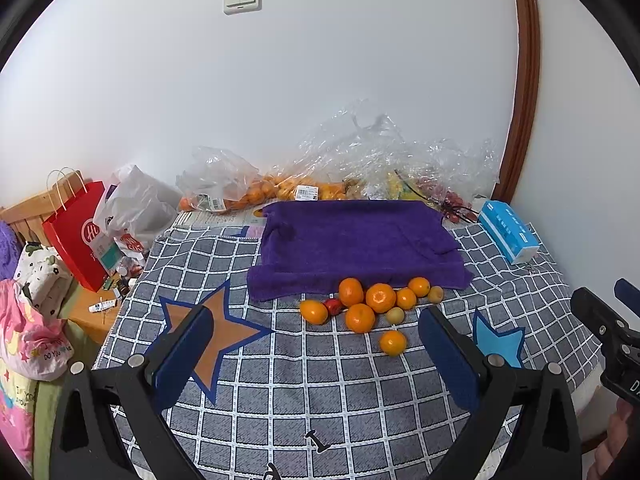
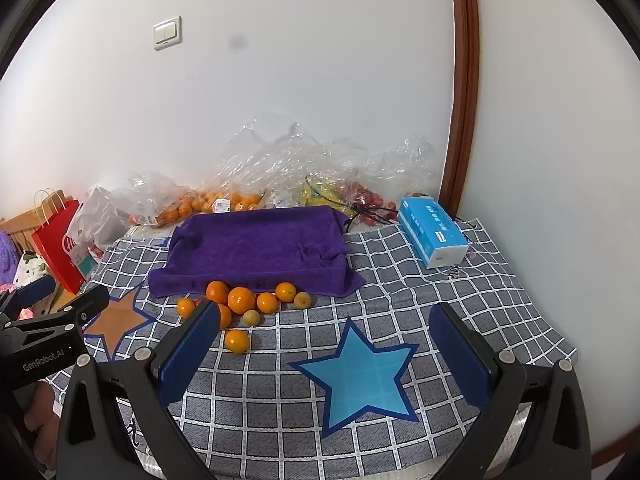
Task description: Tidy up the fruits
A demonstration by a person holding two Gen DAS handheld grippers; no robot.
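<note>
A cluster of oranges point(image 1: 362, 300) with a few small yellowish fruits and one red piece is seen on the table point(image 1: 280, 392), which is covered by a grey checked cloth with stars. The fruits lie just beside the front edge of a purple towel point(image 1: 352, 240), and one single orange point(image 1: 393, 343) is placed a little apart, nearer to the cameras.

The left gripper point(image 1: 316, 340) is held wide open and nothing is held in it; the cluster is seen ahead, between its two fingers, not touched. The right gripper point(image 2: 328, 336) is also wide open and empty. In the right wrist view the fruits are found ahead and to the left, partly hidden behind the left finger point(image 2: 188, 350).

Behind the towel, plastic bags with more oranges point(image 1: 256, 192) are laid against the wall, and a blue tissue box point(image 2: 434, 230) stands at the right of the towel
</note>
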